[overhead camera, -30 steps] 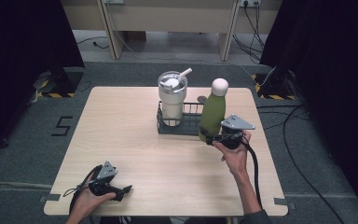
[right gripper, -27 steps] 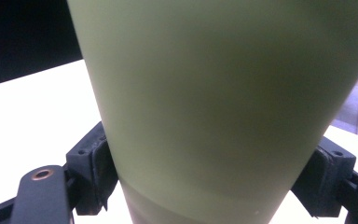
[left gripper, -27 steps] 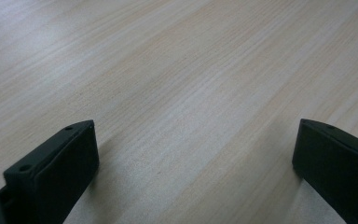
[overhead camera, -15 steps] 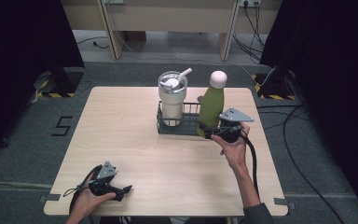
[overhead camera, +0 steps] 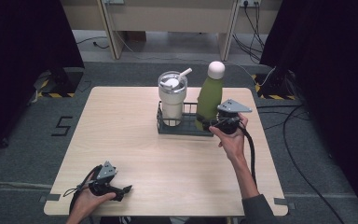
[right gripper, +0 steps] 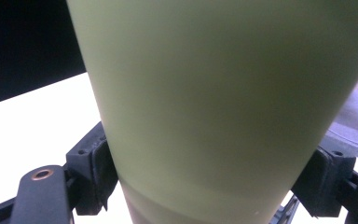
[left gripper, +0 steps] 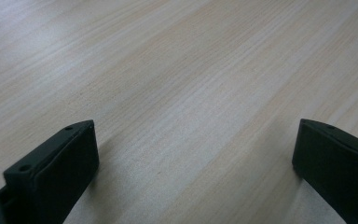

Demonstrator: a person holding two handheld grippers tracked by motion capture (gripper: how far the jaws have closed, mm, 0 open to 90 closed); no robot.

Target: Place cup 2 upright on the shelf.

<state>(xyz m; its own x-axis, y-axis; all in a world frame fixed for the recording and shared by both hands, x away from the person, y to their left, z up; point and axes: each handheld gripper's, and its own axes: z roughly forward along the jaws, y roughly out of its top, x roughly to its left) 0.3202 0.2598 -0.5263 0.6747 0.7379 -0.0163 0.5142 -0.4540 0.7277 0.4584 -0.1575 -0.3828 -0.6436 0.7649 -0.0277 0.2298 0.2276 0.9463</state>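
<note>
Green bottle [overhead camera: 209,100] at centre right of high view, pinched low by right tongs [overhead camera: 208,124], base probably above free slot of wire rack [overhead camera: 182,126] beside white tumbler [overhead camera: 172,99]. Keep bottle upright, lower straight. Left tongs [overhead camera: 127,189] spread, idle on bench [overhead camera: 168,163], lower left.

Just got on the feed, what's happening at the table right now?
The person's right tool is clamped on the lower body of the green bottle and holds it upright at the right end of the black wire rack. A white tumbler with a straw stands in the rack's left side. The left tool rests open on the table near the front edge, holding nothing.
</note>
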